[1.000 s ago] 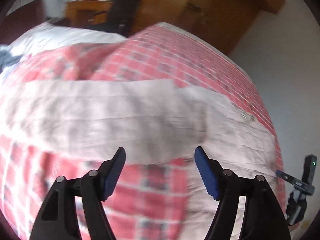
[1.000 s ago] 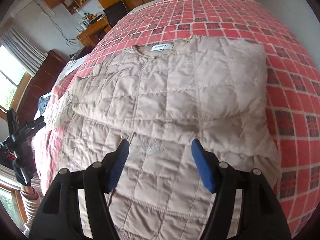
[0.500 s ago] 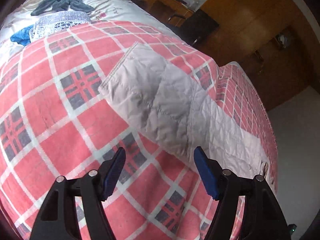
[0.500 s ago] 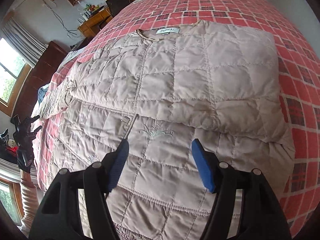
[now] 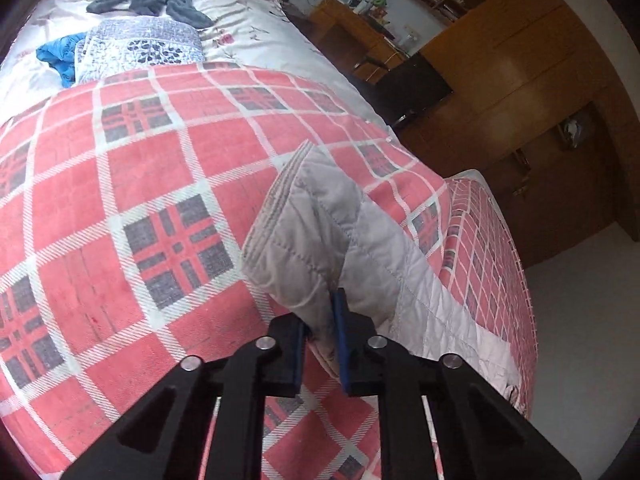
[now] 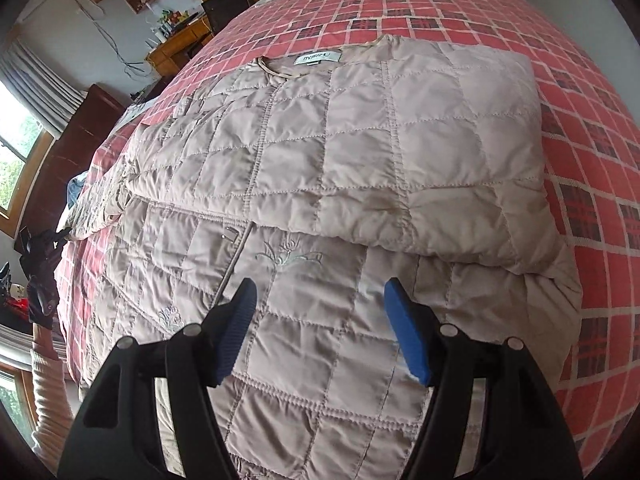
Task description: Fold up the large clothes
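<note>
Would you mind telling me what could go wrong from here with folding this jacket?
The left tongs pinch only a thin fold of the sleeve near its cuff, so the slick quilted fabric might slip out. The right tongs hang open above the jacket, leaving the already folded right side free to shift.

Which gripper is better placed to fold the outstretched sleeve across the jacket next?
Left. The left gripper is already shut on the sleeve near its cuff. The right gripper hangs open above the jacket body, holding nothing.
</note>
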Tool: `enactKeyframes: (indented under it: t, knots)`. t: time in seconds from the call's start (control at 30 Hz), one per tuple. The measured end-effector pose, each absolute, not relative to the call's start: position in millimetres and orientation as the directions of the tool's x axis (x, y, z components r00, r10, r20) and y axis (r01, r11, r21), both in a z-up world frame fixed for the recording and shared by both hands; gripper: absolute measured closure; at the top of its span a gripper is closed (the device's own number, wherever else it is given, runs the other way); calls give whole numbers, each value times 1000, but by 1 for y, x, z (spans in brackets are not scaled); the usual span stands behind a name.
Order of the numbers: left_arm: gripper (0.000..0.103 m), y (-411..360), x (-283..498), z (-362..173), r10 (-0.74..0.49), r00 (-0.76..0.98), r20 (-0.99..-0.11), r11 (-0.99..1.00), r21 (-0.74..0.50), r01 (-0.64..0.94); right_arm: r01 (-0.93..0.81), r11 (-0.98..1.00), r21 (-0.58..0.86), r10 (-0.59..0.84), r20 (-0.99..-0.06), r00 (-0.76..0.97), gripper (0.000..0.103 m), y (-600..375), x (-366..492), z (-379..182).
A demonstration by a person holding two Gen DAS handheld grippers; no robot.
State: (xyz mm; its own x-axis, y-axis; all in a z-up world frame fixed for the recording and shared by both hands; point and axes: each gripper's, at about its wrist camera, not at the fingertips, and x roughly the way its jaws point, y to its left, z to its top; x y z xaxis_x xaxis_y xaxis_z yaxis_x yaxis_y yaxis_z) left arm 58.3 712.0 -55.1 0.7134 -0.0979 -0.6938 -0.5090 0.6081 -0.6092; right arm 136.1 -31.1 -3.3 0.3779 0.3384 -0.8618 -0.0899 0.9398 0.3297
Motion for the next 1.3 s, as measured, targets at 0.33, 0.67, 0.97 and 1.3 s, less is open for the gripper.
enactKeyframes:
  t: [0.33, 0.67, 0.97, 1.3]
  knots:
    - [97, 630, 62, 34, -122, 814, -568, 769, -573, -285, -89, 942, 325, 333, -860, 386, 37, -34, 129, 0]
    - [97, 472, 90, 83, -309, 794, -523, 876, -482, 23, -83, 947, 310, 316, -859, 402, 37, -40, 122, 7]
    - [97, 354, 109, 61, -442, 704, -556, 876, -438, 204, -70, 954, 293, 295, -860, 416, 37, -42, 122, 11]
    - [95, 304, 143, -5, -477, 569, -670, 875, -425, 233, -83, 956, 283, 291, -863, 413, 37, -30, 132, 14]
